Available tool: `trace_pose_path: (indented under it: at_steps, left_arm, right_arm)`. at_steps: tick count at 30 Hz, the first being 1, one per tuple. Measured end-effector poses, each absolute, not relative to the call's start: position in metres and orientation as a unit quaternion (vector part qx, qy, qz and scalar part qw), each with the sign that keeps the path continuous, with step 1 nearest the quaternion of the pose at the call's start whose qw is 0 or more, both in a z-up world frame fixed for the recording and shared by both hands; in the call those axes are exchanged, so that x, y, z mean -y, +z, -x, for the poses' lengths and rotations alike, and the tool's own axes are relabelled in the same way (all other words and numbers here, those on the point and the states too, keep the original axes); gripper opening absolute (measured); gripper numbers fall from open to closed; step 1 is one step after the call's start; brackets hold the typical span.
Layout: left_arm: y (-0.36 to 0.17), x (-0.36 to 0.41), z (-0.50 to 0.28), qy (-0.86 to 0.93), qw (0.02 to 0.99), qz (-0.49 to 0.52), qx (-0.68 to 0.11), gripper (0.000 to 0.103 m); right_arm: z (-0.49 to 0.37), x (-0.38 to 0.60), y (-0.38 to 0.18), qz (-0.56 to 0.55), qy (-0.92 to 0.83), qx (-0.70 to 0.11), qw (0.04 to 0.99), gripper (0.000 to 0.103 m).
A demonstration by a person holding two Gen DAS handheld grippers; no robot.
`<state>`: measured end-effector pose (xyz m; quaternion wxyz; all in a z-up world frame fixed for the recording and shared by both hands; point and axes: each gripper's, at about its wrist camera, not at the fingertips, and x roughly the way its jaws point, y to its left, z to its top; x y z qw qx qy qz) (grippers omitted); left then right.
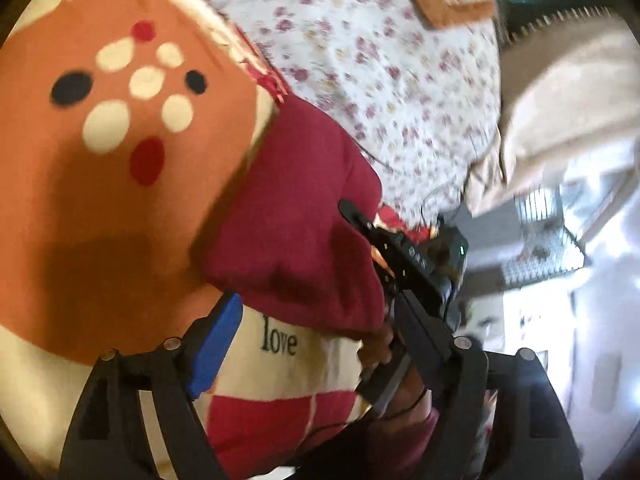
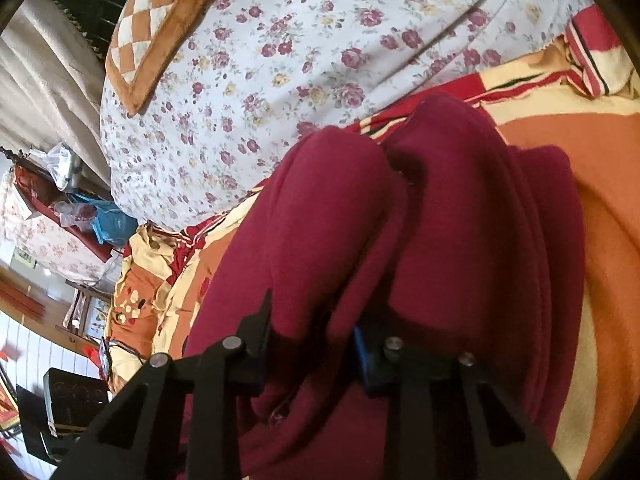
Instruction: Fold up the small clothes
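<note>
A small dark red garment [image 1: 296,220] lies bunched on an orange and cream blanket [image 1: 80,200] on the bed. My left gripper [image 1: 316,340] is open, its blue pad [image 1: 216,348] beside the garment's near edge, nothing between its fingers. The right gripper [image 1: 404,264], held by a hand, shows in the left wrist view at the garment's right edge. In the right wrist view the garment [image 2: 400,220] fills the centre in thick folds. My right gripper [image 2: 312,340] is shut on a fold of it, with cloth bunched between the fingers.
A floral sheet [image 2: 280,60] covers the bed beyond the blanket [image 2: 600,240]. An orange checked cushion [image 2: 156,28] lies on it at the far side. Beige curtains [image 1: 560,120] hang past the bed edge. Furniture and clutter [image 2: 72,208] stand on the floor beside the bed.
</note>
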<state>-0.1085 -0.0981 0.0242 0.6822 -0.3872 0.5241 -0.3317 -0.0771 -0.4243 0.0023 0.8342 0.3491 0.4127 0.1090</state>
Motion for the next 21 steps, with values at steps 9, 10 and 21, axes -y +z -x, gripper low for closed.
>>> trace_pose_path:
  at_steps: [9,10,21]
  left_arm:
    - [0.024,0.127,0.111,-0.284,0.687,0.405,-0.532,0.072]
    - [0.020,0.128,0.111,-0.277,0.683,0.408,-0.539,0.072]
    - [0.010,0.147,0.107,-0.235,0.710,0.383,-0.543,0.072]
  right_arm:
    - [0.077,0.425,0.001,-0.360,0.116,-0.417,0.826,0.033]
    - [0.078,0.425,0.000,-0.365,0.117,-0.417,0.824,0.033]
    - [0.075,0.422,0.003,-0.346,0.120,-0.427,0.827,0.037]
